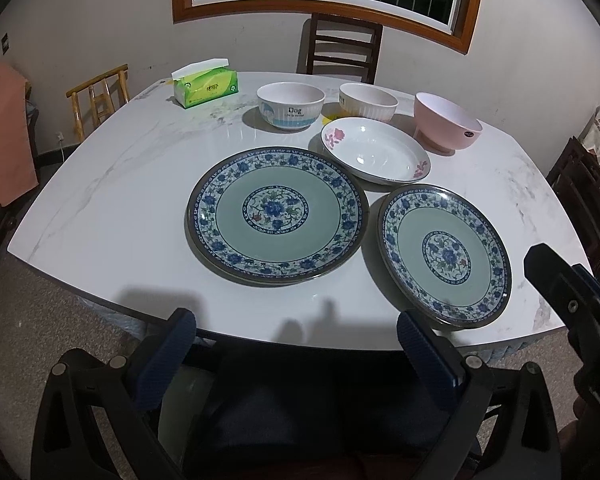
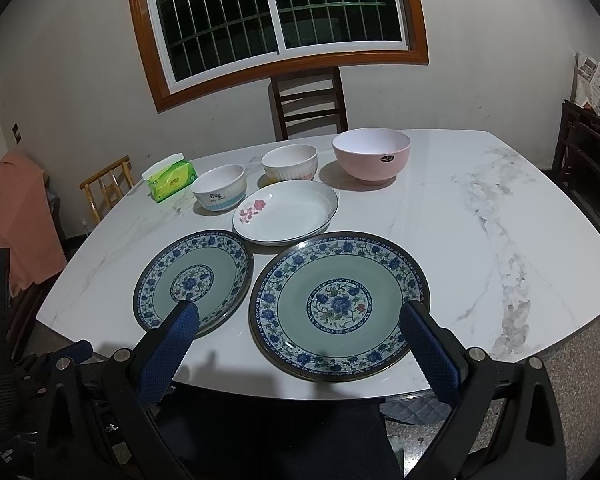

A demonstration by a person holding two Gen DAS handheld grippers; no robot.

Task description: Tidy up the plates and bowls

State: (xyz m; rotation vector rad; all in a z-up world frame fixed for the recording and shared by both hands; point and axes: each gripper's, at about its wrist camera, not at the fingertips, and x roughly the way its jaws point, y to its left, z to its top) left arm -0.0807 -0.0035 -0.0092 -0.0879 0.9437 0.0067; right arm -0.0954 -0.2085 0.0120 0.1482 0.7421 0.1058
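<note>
Tabletop [image 1: 100,208] carries two blue floral plates at frame center, left plate [image 1: 278,216] and right plate [image 1: 446,256], a white plate [image 1: 376,151] behind them, and three bowls [image 1: 291,106] in a row above. Left tongs [image 1: 296,344] and right tongs [image 2: 300,332] stand apart, empty, at the lower frame edge.

Dim indoor light, soft shadows and glare on the table [image 1: 112,208], fisheye-bent, dark-vignetted edges.

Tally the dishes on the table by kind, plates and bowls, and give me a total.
Plates: 3 (left blue-patterned plate, right blue-patterned plate, white flowered plate)
Bowls: 3 (Dog bowl, ribbed bowl, pink bowl)
Total: 6
</note>
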